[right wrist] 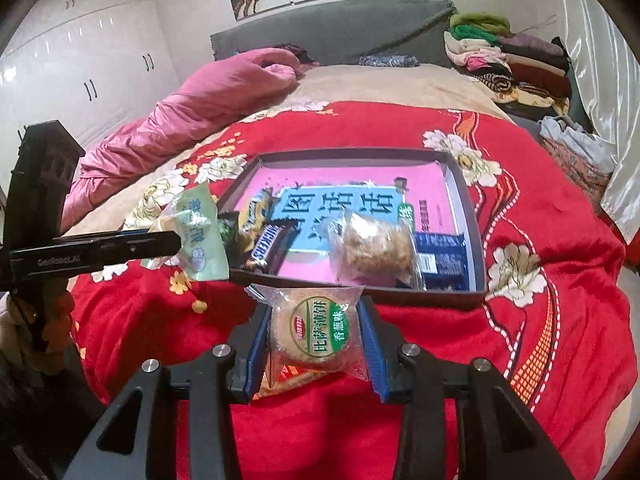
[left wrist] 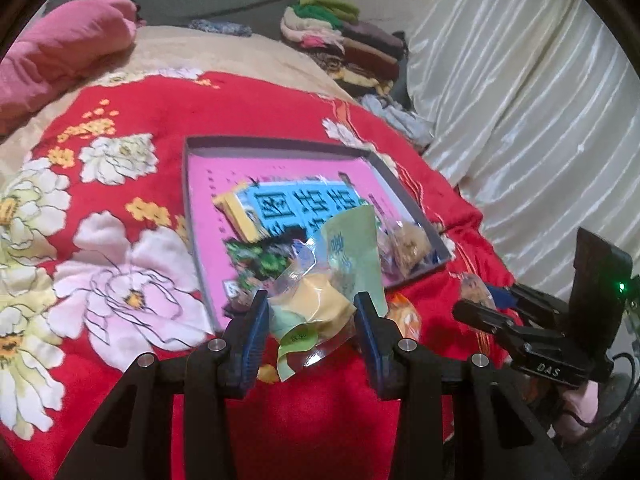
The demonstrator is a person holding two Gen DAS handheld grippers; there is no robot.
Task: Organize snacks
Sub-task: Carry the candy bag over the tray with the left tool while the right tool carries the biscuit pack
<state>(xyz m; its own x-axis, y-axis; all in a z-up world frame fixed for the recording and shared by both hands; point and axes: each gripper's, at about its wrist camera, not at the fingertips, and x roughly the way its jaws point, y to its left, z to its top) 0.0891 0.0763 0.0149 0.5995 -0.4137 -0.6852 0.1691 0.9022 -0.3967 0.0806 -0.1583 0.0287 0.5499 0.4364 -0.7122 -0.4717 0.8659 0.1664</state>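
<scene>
A shallow grey box lid with a pink floor [left wrist: 280, 151] [right wrist: 476, 236] lies on the red flowered bedspread. It holds a blue-and-yellow pack [left wrist: 296, 204], a Snickers bar [right wrist: 274, 242], a clear-wrapped pastry [right wrist: 372, 248] and a dark blue packet [right wrist: 442, 254]. My left gripper [left wrist: 312, 312] is shut on a pale green snack packet [left wrist: 340, 276] and holds it at the box's near edge; it also shows in the right wrist view [right wrist: 200, 236]. My right gripper [right wrist: 314, 328] is shut on a round biscuit pack with a green label [right wrist: 316, 332], just in front of the box.
A pink duvet [right wrist: 192, 112] lies along the left of the bed. Folded clothes [right wrist: 508, 56] are stacked at the far right by a white curtain [left wrist: 520, 100]. An orange-wrapped snack [left wrist: 404, 316] lies on the bedspread beside the box.
</scene>
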